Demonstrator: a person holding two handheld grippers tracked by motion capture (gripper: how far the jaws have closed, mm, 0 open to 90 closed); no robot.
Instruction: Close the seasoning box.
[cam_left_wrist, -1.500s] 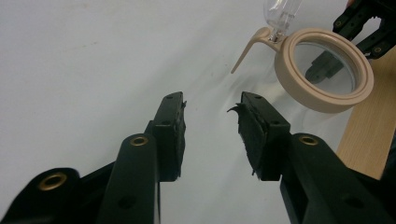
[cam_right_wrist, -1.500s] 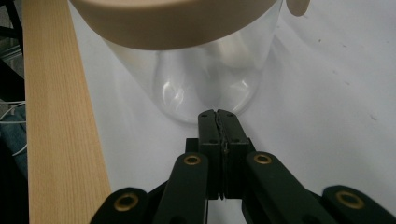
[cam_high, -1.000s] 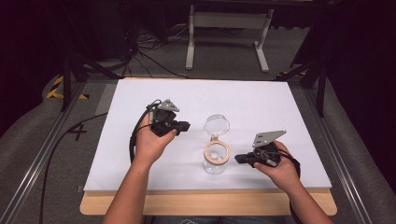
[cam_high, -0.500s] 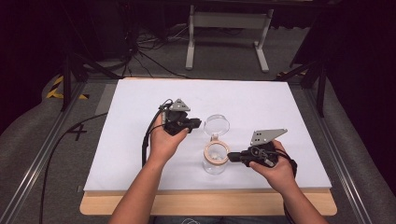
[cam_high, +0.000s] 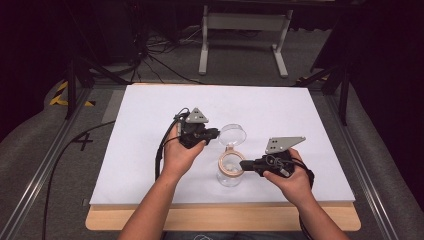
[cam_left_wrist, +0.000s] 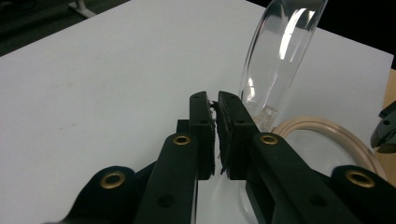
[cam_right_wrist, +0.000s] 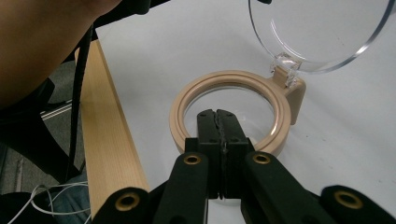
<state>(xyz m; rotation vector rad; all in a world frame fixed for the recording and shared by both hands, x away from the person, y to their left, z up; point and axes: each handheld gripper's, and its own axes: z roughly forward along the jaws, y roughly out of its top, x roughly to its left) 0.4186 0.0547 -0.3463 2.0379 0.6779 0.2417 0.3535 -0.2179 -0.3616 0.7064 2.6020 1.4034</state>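
Both grippers clenched, empty | left gripper (cam_high: 214, 133) has slid up beside lid (cam_high: 233, 134) | right gripper (cam_high: 243, 165) at jar (cam_high: 230, 170) rim | lid closing looks next

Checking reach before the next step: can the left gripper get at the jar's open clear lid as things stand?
Probably yes. The left gripper, jaws shut, sits right beside the raised clear lid with bare table around it and nothing between. The right gripper is lower, at the beige rim, off that path.
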